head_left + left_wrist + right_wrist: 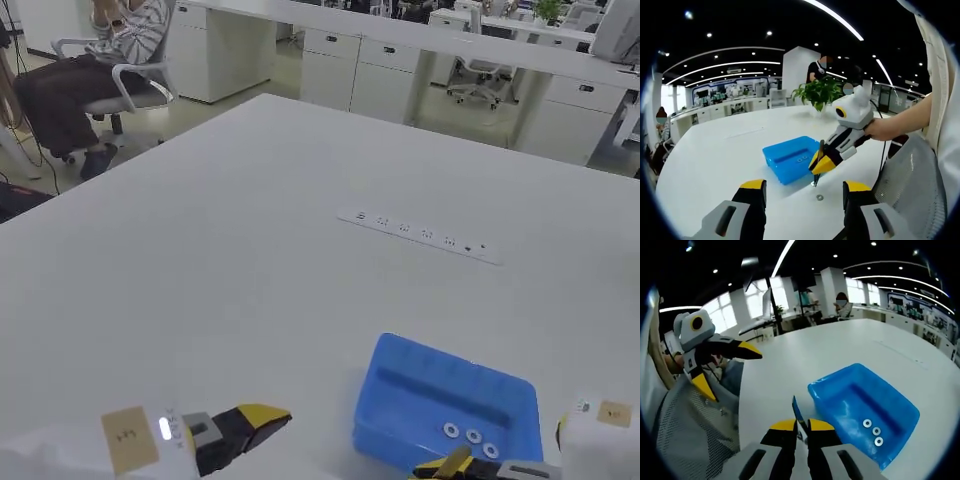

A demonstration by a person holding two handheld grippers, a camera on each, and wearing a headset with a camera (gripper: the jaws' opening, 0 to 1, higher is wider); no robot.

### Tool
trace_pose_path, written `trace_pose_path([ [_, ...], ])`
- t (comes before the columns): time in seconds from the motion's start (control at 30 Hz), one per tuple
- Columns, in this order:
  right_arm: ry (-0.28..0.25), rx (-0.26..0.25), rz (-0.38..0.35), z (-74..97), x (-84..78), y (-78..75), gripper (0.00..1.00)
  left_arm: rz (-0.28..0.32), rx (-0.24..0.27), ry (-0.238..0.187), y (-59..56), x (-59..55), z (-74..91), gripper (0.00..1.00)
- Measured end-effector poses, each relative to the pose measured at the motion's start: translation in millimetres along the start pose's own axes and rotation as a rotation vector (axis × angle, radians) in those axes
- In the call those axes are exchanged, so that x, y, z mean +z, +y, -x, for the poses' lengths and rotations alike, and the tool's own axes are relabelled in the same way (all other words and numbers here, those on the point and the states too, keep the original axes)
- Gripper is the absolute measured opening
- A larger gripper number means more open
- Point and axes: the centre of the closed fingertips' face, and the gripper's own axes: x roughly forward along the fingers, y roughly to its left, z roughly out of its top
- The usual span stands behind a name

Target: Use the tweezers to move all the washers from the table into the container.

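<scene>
We see three washers (472, 436) in the blue container (410, 385), near right. One loose washer (819, 197) lies on the white table (250, 250) near the tweezers (796, 412), which the right hand-held gripper (801, 426) pinches. The left hand-held gripper (805, 186) is wide. Office desks (400, 55) stand far behind.

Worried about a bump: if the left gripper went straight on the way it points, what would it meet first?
Likely the tweezers in the right gripper, above a washer; depth is unclear.

Glossy blue plastic container (847, 392), small shiny metal washers (875, 431), smooth matt white table (250, 260)
</scene>
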Motion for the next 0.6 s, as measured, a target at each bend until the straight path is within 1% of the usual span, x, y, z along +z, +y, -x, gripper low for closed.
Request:
trace_pose_path([
  [0.03,0.002,0.001,0.018,-0.4,-0.3,1.0,0.04,-0.001,0.001,0.000,0.1,0.0,0.0,0.61],
  [0.1,0.010,-0.002,0.106,-1.1,-0.8,1.5,0.04,-0.001,0.002,-0.001,0.4,0.1,0.1,0.61],
  [0.13,0.015,-0.015,0.134,-1.0,-1.4,0.5,0.03,-0.001,0.003,0.000,0.4,0.1,0.0,0.61],
  [0.17,0.015,-0.010,0.114,-1.5,-1.7,2.0,0.03,-0.002,0.003,-0.001,0.5,0.2,-0.1,0.61],
  [0.27,0.004,-0.014,0.109,-1.8,-0.5,-1.2,0.03,-0.004,0.003,0.000,0.5,0.2,-0.2,0.61],
  [0.37,-0.028,-0.025,0.010,-0.2,0.2,-6.1,0.03,-0.004,0.003,-0.001,0.7,0.3,-0.1,0.61],
  [0.43,-0.046,-0.022,-0.087,2.1,-0.1,-8.0,0.03,-0.004,0.004,-0.001,0.9,0.1,0.0,0.61],
  [0.47,-0.063,-0.017,-0.135,3.2,1.0,-8.6,0.02,-0.005,0.005,-0.001,1.4,-0.2,0.1,0.61],
  [0.5,-0.096,-0.002,-0.187,5.5,4.1,-7.3,0.03,-0.005,0.005,-0.001,1.5,-0.2,0.1,0.61],
  [0.6,-0.147,-0.003,-0.274,12.0,7.8,-11.3,0.03,-0.006,0.005,0.000,2.2,-0.9,0.4,0.61],
])
